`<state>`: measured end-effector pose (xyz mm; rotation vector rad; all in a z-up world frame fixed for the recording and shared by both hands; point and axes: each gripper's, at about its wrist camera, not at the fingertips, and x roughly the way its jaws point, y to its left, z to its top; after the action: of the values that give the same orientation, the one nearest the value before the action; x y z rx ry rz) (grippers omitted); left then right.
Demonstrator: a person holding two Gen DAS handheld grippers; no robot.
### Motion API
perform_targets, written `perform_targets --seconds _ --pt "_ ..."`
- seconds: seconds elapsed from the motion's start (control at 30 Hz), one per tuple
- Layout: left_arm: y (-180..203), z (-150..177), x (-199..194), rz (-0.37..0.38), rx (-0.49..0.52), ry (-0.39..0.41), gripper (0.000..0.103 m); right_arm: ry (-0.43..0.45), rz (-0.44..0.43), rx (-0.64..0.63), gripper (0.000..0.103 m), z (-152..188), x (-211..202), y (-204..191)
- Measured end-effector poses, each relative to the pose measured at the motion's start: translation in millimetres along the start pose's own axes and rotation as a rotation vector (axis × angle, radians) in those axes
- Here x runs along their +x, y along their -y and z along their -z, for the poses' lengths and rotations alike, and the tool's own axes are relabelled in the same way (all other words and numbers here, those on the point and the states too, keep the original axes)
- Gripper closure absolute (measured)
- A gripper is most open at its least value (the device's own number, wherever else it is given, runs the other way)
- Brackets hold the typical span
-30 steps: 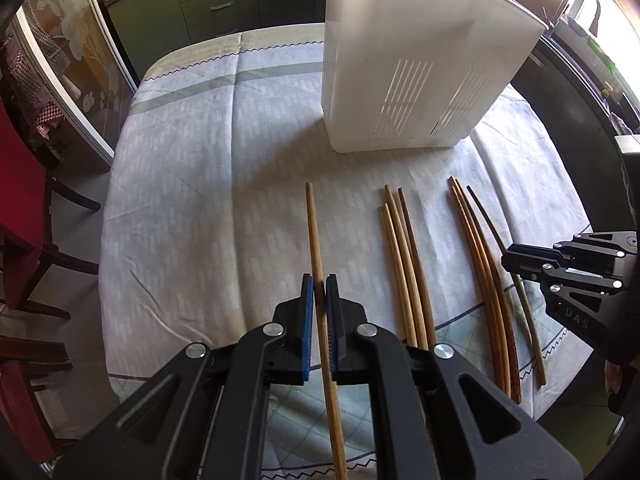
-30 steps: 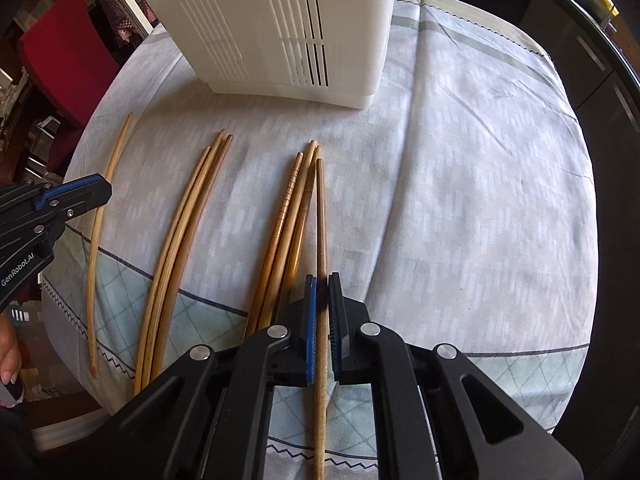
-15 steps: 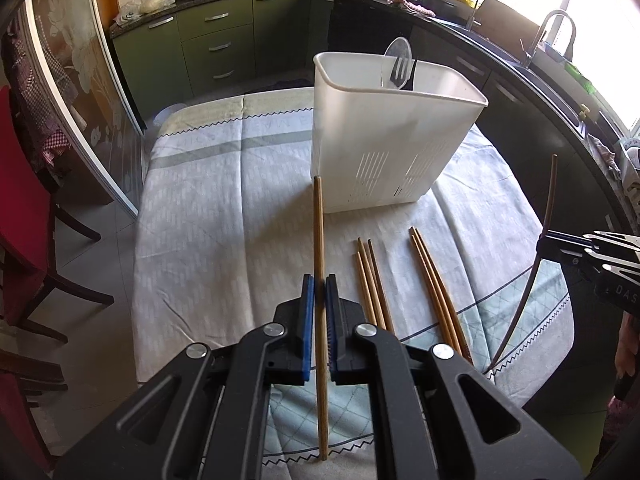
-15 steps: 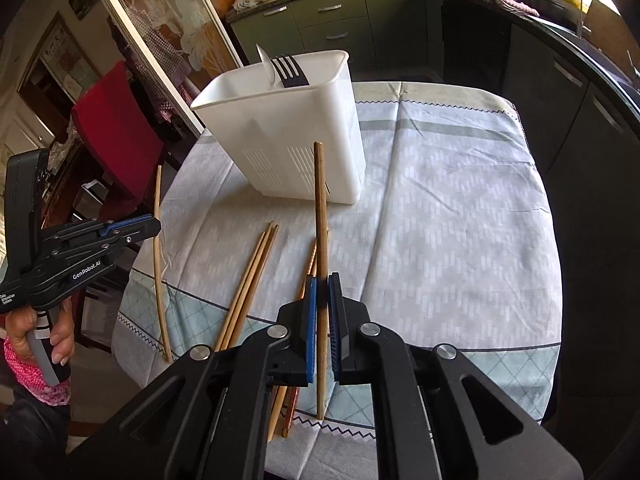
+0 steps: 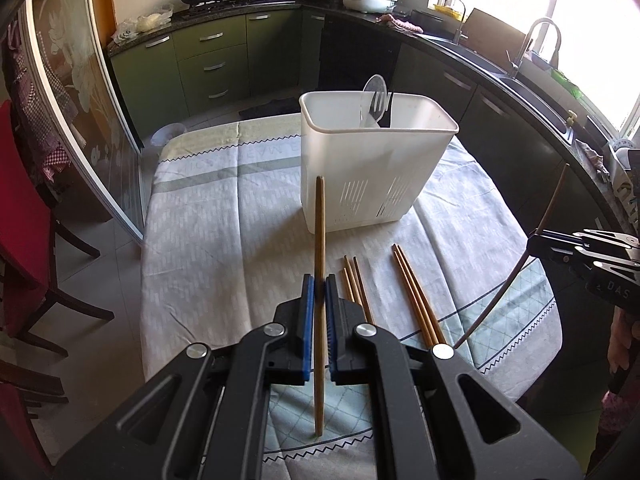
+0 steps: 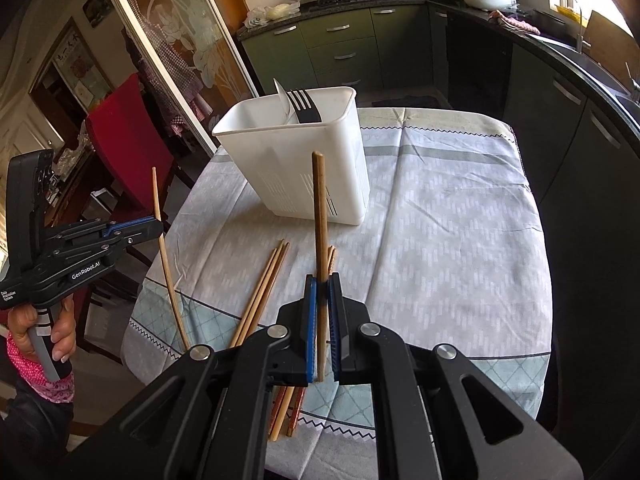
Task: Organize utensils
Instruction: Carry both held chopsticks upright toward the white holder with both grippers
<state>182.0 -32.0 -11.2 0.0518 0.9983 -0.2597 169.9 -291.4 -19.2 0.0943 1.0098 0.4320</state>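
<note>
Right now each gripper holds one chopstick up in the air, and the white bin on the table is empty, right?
Not quite: the white bin is not empty. The right wrist view shows a black fork and a white spoon standing in it. Each gripper does hold one chopstick.

1. The fork (image 6: 303, 106) and the pale spoon (image 5: 373, 98) show only their heads above the white utensil holder (image 5: 362, 168); their handles are hidden inside.
2. The dark chopstick's (image 6: 320, 216) lower end vanishes behind the right gripper (image 6: 323, 286).
3. The person's right hand (image 5: 622, 340) is cut off by the frame edge.

Chopsticks (image 5: 416, 292) on tablecloth (image 5: 224, 240), before utensil bin (image 5: 372, 168)
</note>
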Motion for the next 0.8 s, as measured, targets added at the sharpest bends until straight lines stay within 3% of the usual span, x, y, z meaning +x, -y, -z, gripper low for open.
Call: perform_targets --seconds 0.8 --pt "7.6 -14.8 -31.9 0.041 0.014 0.065 0.097 0.033 -0.017 -0.024 0.096 -5.8 -14.6 -1.6"
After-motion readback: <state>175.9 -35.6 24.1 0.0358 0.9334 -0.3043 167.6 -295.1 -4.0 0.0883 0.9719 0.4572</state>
